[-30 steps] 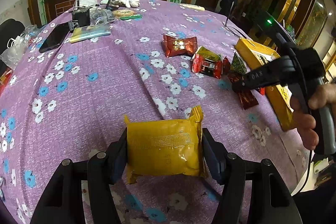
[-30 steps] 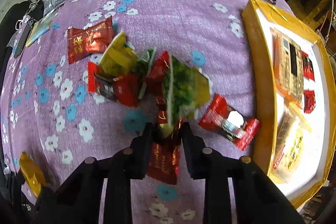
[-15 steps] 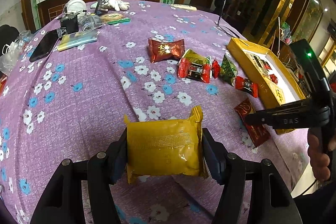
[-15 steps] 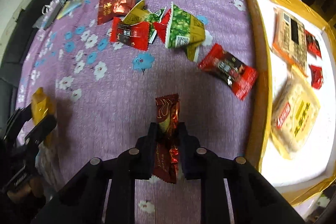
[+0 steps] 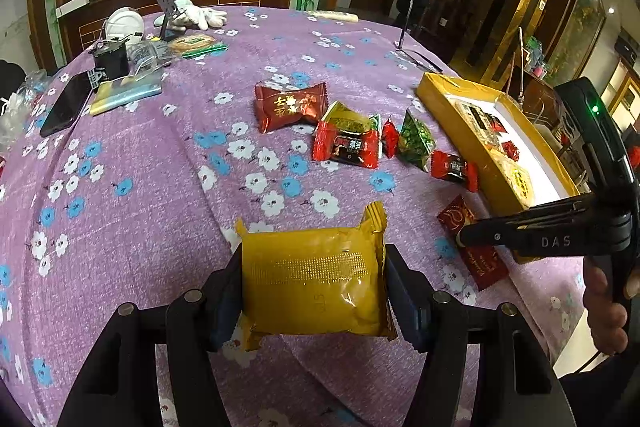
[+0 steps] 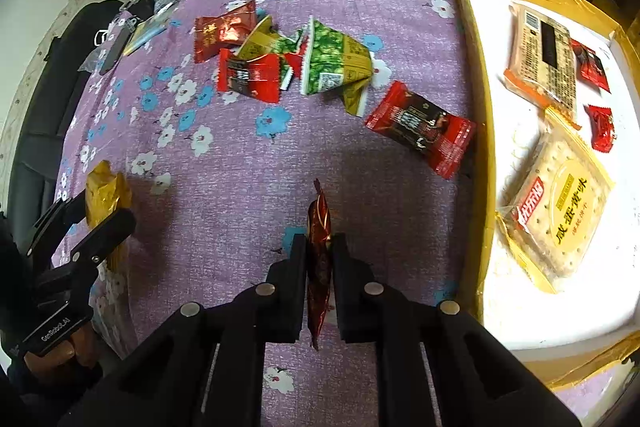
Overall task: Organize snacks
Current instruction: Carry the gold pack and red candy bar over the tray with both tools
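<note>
Both hands are loaded over the purple floral tablecloth [image 5: 152, 187]; the left gripper [image 5: 314, 281] is clamped across the width of a yellow snack pack [image 5: 312, 287], pads pressed to both its sides, and the pack hangs clear above the cloth, well apart from the yellow box [image 6: 476, 131]; the right gripper [image 6: 319, 259] is squeezed tight on a thin dark red wrapper [image 6: 319, 227], held edge-on between the pads, just beside the yellow box's near wall; a hand [image 5: 604, 307] shows on that gripper's handle in the left wrist view.

On the cloth, out from the yellow box: a red packet with dark print [image 6: 420, 129] lies almost against the box wall; a green packet [image 6: 332, 61] sits a little farther out; beyond it a red-and-black packet [image 6: 250, 77], overlapping a green-gold one; farthest out, a dark red candy-shaped packet [image 6: 224, 31].

Inside the yellow box: a cracker pack with yellow print [image 6: 556, 215] at the near end, a pale pack with a black label [image 6: 542, 57] behind it, small red packets alongside.
</note>
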The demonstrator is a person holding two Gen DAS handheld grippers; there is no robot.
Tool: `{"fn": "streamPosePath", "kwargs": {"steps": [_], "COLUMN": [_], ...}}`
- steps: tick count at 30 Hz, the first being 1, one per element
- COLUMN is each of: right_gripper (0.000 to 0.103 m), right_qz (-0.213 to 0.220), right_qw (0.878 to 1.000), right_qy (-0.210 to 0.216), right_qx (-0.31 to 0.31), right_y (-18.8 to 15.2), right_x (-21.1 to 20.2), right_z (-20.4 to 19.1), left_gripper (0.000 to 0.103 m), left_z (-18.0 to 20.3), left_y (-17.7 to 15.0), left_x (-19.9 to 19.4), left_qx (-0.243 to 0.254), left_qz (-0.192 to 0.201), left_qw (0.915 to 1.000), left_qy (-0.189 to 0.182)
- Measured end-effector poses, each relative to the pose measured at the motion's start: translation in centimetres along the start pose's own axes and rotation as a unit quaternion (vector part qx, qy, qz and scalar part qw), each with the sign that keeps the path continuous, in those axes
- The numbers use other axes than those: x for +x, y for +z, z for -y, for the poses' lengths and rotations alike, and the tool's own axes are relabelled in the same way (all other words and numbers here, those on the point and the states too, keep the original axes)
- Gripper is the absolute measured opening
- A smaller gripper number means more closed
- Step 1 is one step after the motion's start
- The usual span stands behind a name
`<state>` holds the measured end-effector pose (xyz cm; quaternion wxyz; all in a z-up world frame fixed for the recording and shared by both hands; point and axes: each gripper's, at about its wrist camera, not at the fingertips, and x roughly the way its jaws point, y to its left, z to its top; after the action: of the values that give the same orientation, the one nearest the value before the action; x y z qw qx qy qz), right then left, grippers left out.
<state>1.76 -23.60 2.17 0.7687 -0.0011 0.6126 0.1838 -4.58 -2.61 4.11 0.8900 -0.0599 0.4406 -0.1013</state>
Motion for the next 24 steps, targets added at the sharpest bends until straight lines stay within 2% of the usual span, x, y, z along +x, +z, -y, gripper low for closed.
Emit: {"fn": "streamPosePath", "kwargs": {"steps": [5,17,24], "right_gripper": [0.011,0.011,0.011], "right_qz": [-0.015,0.035,0.054], "right_qw": [1.0,0.999,0.998], "right_qy": [-0.01,0.021,0.036], "right_qx": [-0.007,-0.007,0.021], "right_y": [-0.1,-0.2,-0.5], "right_x": [1.7,-1.1,-3.0], "right_z": [-0.9,-0.3,1.7], "left_gripper": [0.067,0.067,0.067], "left_z": [0.5,2.1,4.3], "left_y": [0.2,0.9,1.7], "left_x": [0.3,0.5,0.8], "left_qx": [0.006,0.022,0.044], "left_qz": [-0.002,-0.004,-0.002], "left_qw": [1.0,0.9996,0.9986], "left_qy": [-0.005,-0.017,-0.03]}}
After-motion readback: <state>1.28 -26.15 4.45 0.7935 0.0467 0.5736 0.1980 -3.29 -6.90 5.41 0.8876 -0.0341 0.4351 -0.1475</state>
